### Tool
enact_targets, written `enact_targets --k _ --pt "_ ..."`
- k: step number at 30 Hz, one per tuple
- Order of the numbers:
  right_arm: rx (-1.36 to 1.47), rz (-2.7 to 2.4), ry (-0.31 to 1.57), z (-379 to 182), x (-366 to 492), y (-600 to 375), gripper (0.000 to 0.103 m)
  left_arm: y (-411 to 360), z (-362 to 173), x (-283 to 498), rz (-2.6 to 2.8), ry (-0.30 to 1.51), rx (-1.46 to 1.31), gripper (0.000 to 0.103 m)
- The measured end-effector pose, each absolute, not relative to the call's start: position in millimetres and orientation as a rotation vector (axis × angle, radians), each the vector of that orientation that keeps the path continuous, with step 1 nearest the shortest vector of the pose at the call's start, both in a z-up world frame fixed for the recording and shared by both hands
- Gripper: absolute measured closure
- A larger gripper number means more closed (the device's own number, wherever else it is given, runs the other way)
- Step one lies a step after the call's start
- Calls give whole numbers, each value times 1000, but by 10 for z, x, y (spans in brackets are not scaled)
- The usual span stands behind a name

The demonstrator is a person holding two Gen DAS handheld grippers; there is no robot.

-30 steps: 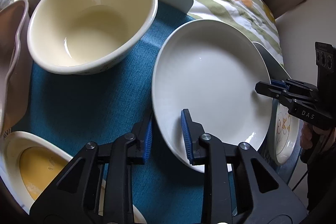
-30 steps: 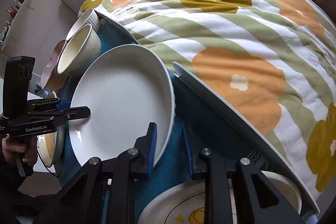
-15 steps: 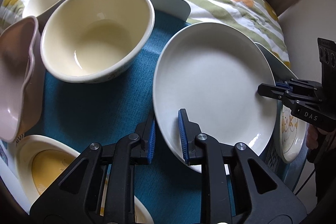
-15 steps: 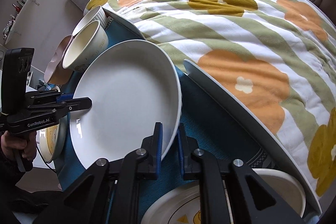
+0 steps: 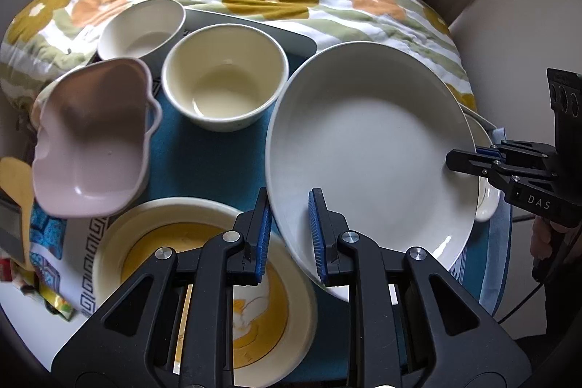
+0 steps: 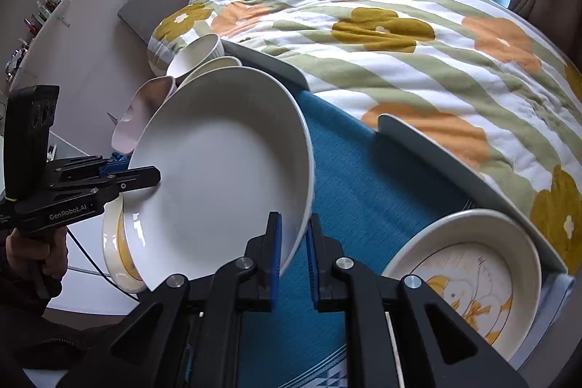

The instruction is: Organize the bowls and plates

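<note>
A large white plate hangs tilted above the teal mat, held by both grippers. My left gripper is shut on its near rim in the left wrist view, and shows in the right wrist view as left gripper. On the opposite rim my right gripper is shut, with the white plate filling the left half of that view. It appears at the right of the left wrist view as right gripper. Below my left gripper lies a yellow-patterned plate.
A cream bowl, a white ribbed bowl and a pink wavy bowl stand at the back left. A plate with a yellow drawing sits at the right on the mat. A grey tray edge borders the floral duvet.
Both grippers closed on the white plate's rim and lifted it off the teal mat. Both views now look from higher up, and more of the bowls and bed shows.
</note>
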State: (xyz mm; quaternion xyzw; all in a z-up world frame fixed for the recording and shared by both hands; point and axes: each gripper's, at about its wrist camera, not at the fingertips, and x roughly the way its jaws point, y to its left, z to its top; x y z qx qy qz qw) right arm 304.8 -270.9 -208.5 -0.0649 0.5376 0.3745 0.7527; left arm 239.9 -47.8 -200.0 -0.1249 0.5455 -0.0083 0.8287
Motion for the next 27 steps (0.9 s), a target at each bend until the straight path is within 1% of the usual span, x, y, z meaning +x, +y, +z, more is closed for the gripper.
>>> enact_targets --k 6,13,19,27 --pt "-74 719 1194 -2113 2378 -2378 91 -71 -1951 1929 -110 1163 -194 85" --pt "49 580 1232 -2318 1740 -1946 91 485 -2167 1577 -213 1212 -152 85" --pt "119 473 1244 -2478 1534 -1741 91 703 -2363 1531 -271 1244 -115 85" --pt "67 394 1237 -2493 1430 -1621 91 714 -2566 1627 -289 1276 -92 85"
